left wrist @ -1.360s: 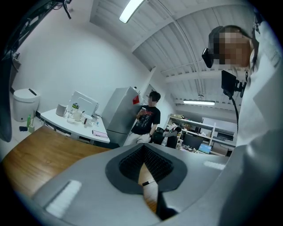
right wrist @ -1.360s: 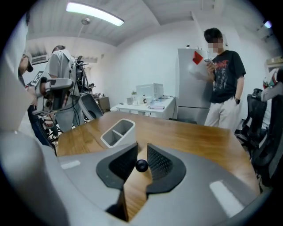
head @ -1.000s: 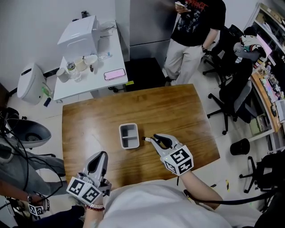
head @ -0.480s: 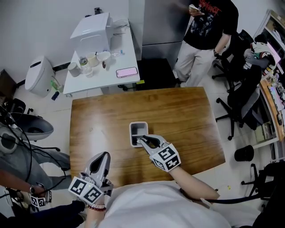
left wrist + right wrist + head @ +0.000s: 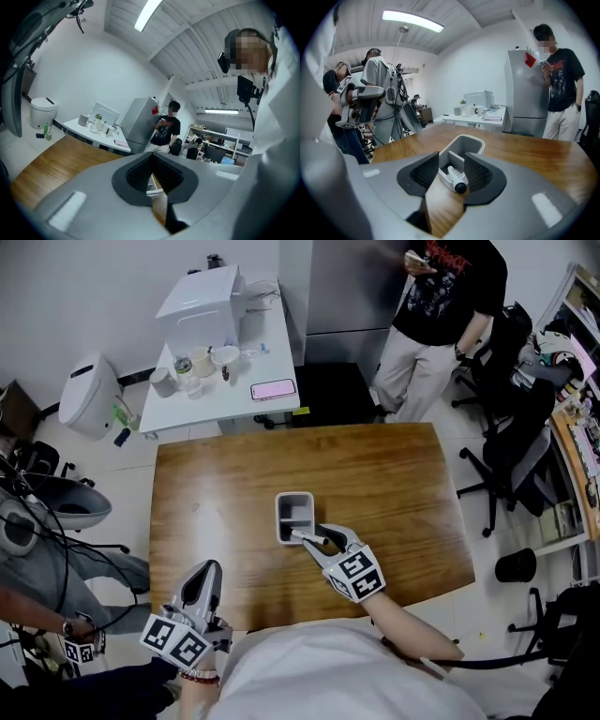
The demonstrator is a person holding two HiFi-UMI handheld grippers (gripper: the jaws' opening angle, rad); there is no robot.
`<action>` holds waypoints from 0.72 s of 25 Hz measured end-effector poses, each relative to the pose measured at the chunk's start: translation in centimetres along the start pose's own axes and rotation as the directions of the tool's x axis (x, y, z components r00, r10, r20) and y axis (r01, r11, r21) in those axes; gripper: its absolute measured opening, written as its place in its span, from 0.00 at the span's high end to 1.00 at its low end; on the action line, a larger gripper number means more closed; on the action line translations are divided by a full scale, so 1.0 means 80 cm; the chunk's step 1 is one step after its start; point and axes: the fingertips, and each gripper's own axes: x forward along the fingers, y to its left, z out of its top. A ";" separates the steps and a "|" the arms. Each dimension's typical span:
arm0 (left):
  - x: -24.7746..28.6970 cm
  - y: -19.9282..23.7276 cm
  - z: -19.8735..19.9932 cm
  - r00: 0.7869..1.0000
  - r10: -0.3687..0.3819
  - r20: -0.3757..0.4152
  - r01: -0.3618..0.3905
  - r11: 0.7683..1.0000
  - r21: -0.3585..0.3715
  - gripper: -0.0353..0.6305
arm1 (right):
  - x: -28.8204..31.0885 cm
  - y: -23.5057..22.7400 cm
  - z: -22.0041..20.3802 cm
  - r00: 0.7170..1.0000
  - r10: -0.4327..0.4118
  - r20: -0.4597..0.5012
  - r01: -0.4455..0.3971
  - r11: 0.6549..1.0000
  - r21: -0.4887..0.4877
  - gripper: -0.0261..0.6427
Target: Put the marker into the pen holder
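Observation:
The grey two-compartment pen holder (image 5: 281, 518) stands in the middle of the wooden table (image 5: 384, 474). My right gripper (image 5: 314, 536) is at its near right corner, and its jaws have just been opening. Between them lies the white marker (image 5: 307, 538), black cap toward me and front end over the holder's rim. In the right gripper view the marker (image 5: 453, 178) rests on the holder's (image 5: 474, 141) near rim, and the right gripper's (image 5: 451, 160) pads stand apart from it. My left gripper (image 5: 207, 570) hangs over the table's near left edge, its tips together, holding nothing (image 5: 152, 157).
A person (image 5: 439, 315) stands behind the table by a grey cabinet. A white side table (image 5: 220, 399) at the back left carries cups, a white box and a pink phone (image 5: 273, 389). Office chairs (image 5: 511, 442) crowd the right side. Another person (image 5: 28, 568) stands at the left.
My right gripper carried the marker left to the holder and sank toward it, and its jaws have spread. The left gripper shifted slightly along the near edge.

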 end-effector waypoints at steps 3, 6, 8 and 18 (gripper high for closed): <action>0.000 -0.016 -0.008 1.000 -0.006 -0.009 0.006 1.000 -0.002 0.96 | -0.022 0.000 0.009 0.999 -0.001 0.033 0.001 1.000 -0.004 0.73; -0.006 -0.030 -0.017 1.000 0.003 -0.015 -0.003 1.000 -0.005 0.96 | -0.054 0.005 0.022 0.996 0.012 0.089 -0.010 1.000 -0.025 0.74; -0.016 -0.035 -0.025 1.000 0.027 -0.014 -0.027 0.999 -0.017 0.96 | -0.077 0.006 0.030 0.991 0.020 0.131 -0.017 1.000 -0.024 0.76; -0.040 -0.058 -0.105 0.986 0.152 -0.066 -0.158 0.982 -0.105 0.96 | -0.184 -0.026 0.032 0.976 0.005 0.219 -0.028 0.995 0.100 0.98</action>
